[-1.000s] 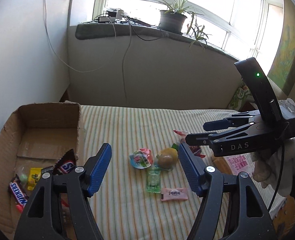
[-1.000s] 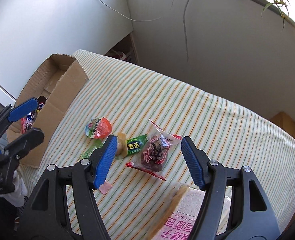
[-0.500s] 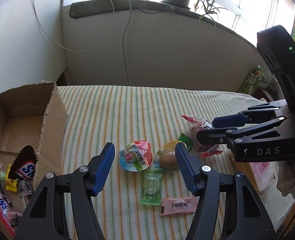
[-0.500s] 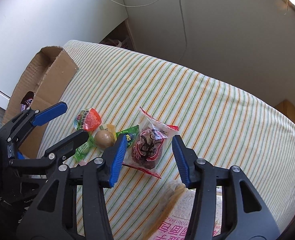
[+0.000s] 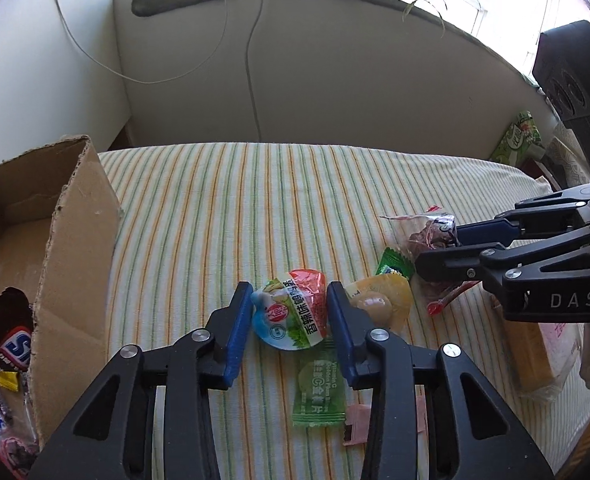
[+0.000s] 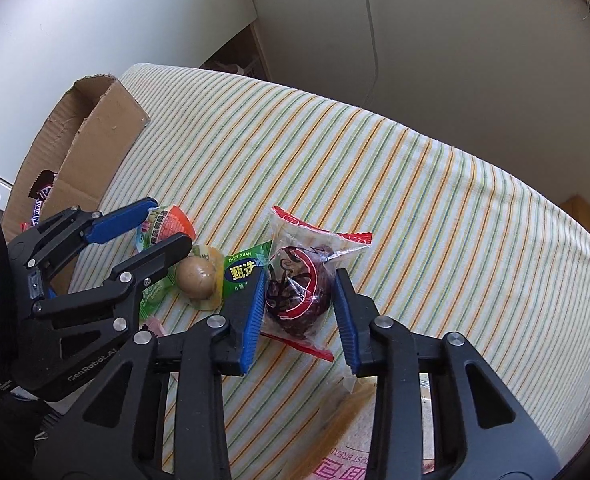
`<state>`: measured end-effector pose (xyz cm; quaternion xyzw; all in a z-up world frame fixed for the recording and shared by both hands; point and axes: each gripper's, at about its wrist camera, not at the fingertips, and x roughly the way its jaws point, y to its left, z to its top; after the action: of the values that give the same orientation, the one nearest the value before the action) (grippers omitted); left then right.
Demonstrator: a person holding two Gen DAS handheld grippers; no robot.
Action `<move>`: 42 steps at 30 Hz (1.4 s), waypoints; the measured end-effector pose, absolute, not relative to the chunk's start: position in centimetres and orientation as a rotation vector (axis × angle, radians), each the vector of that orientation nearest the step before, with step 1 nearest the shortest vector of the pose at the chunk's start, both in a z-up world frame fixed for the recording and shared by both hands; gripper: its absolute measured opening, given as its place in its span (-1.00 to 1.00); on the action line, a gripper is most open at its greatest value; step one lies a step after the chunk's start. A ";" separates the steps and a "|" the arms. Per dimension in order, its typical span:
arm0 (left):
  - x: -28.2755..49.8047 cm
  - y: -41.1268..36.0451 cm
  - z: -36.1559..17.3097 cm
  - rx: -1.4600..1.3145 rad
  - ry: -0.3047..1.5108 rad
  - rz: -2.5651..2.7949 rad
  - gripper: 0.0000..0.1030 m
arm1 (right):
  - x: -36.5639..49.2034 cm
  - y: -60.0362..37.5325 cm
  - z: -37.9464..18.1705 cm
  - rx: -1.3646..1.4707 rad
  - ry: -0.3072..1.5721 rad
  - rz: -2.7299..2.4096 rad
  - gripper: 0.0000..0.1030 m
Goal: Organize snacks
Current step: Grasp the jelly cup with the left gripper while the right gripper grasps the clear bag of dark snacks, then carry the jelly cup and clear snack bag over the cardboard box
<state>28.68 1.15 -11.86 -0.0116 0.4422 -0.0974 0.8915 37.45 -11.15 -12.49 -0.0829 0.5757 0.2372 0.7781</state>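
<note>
My left gripper (image 5: 289,302) is low over the striped cloth, its blue pads on either side of a round red-and-blue jelly cup (image 5: 293,314), close to it but partly open. My right gripper (image 6: 299,280) straddles a clear bag of dark red snack (image 6: 299,284), pads close to its sides. Between them lie a packed brown egg (image 6: 197,278) and a green candy packet (image 6: 243,272). A green sachet (image 5: 317,390) and a pink sachet (image 5: 357,424) lie below the left gripper.
An open cardboard box (image 5: 75,240) with Snickers bars (image 5: 13,346) stands at the left. A packet of sliced bread (image 6: 359,432) lies at the near right. A wall and a window sill with plants are behind the table.
Both grippers have come down and forward onto the snacks and narrowed: the left around the jelly cup, the right around the dark red snack bag.
</note>
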 end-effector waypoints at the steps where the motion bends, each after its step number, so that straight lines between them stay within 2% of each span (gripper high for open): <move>1: 28.6 1.0 -11.8 -0.018 0.916 -0.204 -0.31 | 37.4 -11.2 -12.5 -0.178 1.243 0.512 -0.33; 10: 28.3 1.2 -11.5 -0.026 0.901 -0.215 -0.34 | 37.0 -12.4 -11.3 -0.163 1.211 0.499 -0.35; 27: 25.8 3.7 -6.0 -0.133 0.748 -0.252 -0.35 | 35.5 -11.9 -5.9 -0.179 1.095 0.498 -0.35; 42: 23.5 11.2 -2.2 -0.199 0.607 -0.147 -0.35 | 32.2 -6.2 -2.5 -0.216 1.022 0.584 -0.35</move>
<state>23.47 11.17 -2.16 -0.0975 0.2982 -0.0720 0.9468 32.25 -6.17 -2.54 -0.1018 0.4812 0.2750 0.8261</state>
